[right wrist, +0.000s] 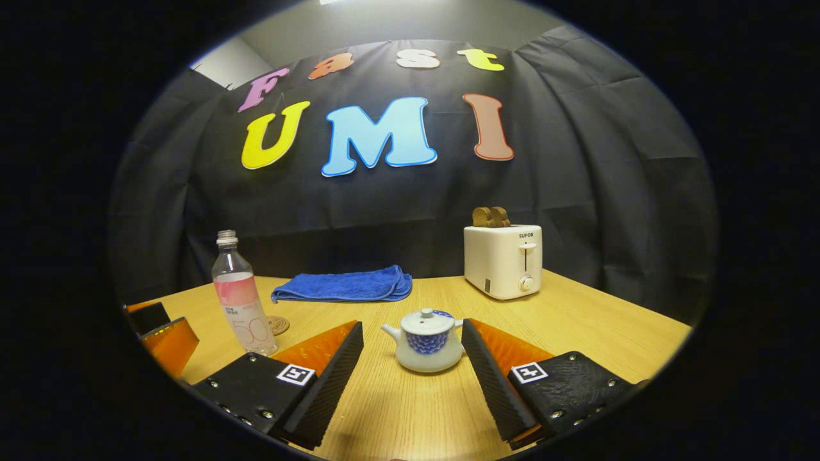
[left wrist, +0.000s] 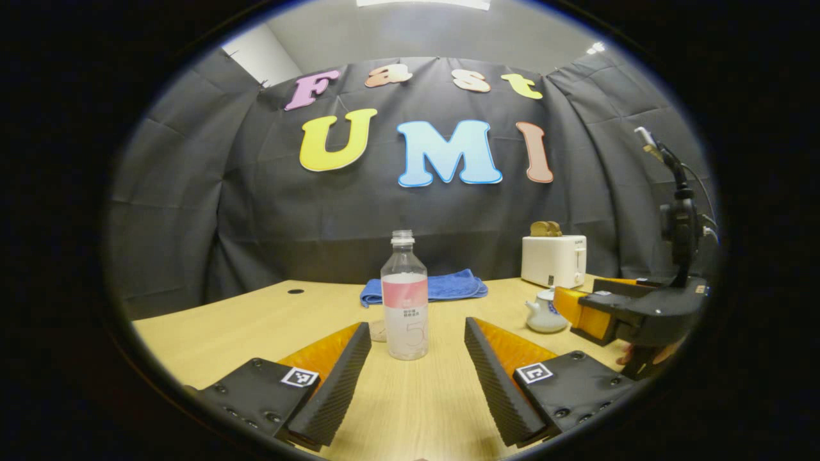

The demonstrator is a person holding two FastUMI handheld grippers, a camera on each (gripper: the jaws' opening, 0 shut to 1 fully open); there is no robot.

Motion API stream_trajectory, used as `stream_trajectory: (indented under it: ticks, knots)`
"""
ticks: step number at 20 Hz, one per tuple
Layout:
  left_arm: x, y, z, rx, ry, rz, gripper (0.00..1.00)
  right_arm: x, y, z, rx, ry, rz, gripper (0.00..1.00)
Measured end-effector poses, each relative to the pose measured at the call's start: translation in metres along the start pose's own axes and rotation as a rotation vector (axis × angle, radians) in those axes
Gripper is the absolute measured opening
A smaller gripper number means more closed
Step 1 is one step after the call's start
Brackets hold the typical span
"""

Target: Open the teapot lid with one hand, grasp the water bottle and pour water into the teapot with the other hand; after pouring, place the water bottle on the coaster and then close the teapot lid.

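Thin plastic bottle (left wrist: 404, 301), uncapped: light, squashy, so I'd grip mid-label gently. China teapot (right wrist: 424, 340) lid's fragile. Left tool (left wrist: 416, 371) and right tool (right wrist: 413, 374) both released.

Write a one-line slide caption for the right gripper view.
Open hand-held gripper faces a lidded white-and-blue ceramic teapot on the wooden table.

toaster (right wrist: 503, 260) (toast in, probably) | blue towel (right wrist: 343, 285) | table (right wrist: 576, 333)

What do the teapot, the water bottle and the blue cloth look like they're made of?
Teapot: probably glazed ceramic, glossy white with a blue pattern. Water bottle: clear plastic by its see-through body. Blue cloth: soft, matte fabric, folded, possibly terry or microfibre.
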State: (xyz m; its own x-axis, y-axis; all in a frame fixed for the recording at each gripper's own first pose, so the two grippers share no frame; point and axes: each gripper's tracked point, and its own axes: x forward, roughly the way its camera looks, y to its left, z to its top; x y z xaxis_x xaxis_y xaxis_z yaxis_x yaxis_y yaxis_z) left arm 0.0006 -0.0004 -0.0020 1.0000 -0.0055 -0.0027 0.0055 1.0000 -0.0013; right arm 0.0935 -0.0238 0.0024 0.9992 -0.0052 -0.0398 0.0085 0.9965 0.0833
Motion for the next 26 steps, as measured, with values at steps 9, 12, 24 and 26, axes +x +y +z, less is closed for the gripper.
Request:
stream_trajectory:
  ticks: [9, 12, 24, 26]
  knots:
    - [0.0, -0.001, 0.0, -0.001, 0.001, -0.01, 1.0, 0.06, 0.003, 0.005, -0.151, 0.009, -0.018, 0.8]
    - [0.0, -0.002, 0.001, -0.001, 0.001, -0.01, 1.0, 0.067, -0.005, 0.008, -0.101, 0.009, -0.043, 0.65]
    - [0.0, -0.002, 0.001, 0.0, 0.001, -0.01, 1.0, 0.082, -0.014, -0.002, -0.122, 0.066, -0.084, 0.07]
    - [0.0, -0.002, 0.001, -0.001, 0.001, -0.009, 1.0, 0.081, -0.015, 0.001, -0.11, 0.058, -0.079, 0.07]
